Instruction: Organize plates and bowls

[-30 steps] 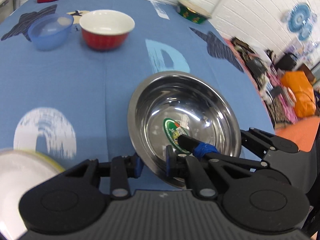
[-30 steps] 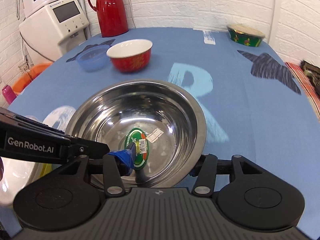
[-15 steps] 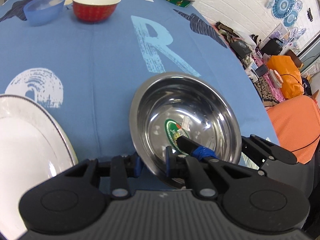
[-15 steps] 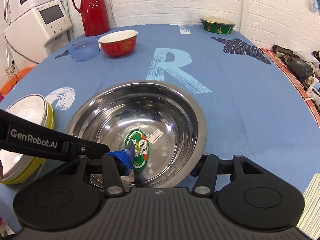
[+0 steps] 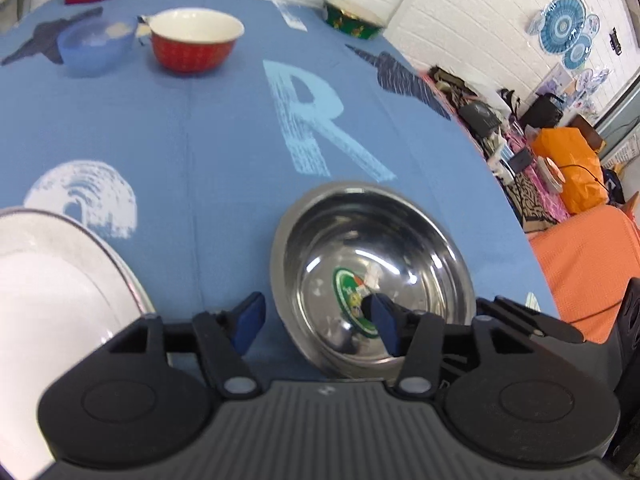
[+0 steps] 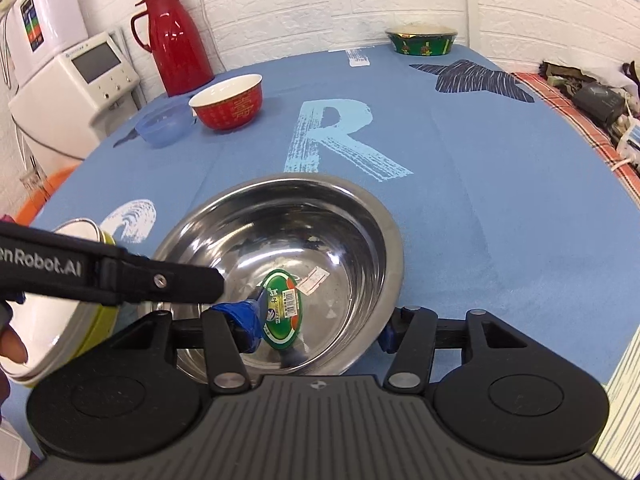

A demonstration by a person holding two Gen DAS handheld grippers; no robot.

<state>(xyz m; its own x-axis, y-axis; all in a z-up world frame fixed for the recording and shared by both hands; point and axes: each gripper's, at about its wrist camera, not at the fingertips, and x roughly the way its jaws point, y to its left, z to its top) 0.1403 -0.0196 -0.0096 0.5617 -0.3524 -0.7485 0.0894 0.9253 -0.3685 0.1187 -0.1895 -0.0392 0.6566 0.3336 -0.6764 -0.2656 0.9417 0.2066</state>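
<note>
The bench [image 6: 500,168], draped in a blue cloth printed with a pale "R", carries everything here. Near its front edge sits the steel bowl [image 6: 332,216], a green label stuck to its bottom. Just left of it stands a stack of a white plate [image 5: 52,292] on a yellow-green dish [image 6: 102,320]. The left tool [image 5: 316,326] has its fingers spread apart, one blue pad outside the steel bowl's left rim and the other inside the bowl, neither pressing the metal. The right tool [image 6: 316,328] is also spread wide, straddling the bowl's right side with one pad inside near the label and the other outside the rim; whether those pads touch the bowl cannot be told. Farther back stand a red bowl [image 6: 228,100] and, just beside it, a smaller blue bowl [image 6: 162,124], with a green bowl [image 6: 422,42] well apart at the far edge.
</note>
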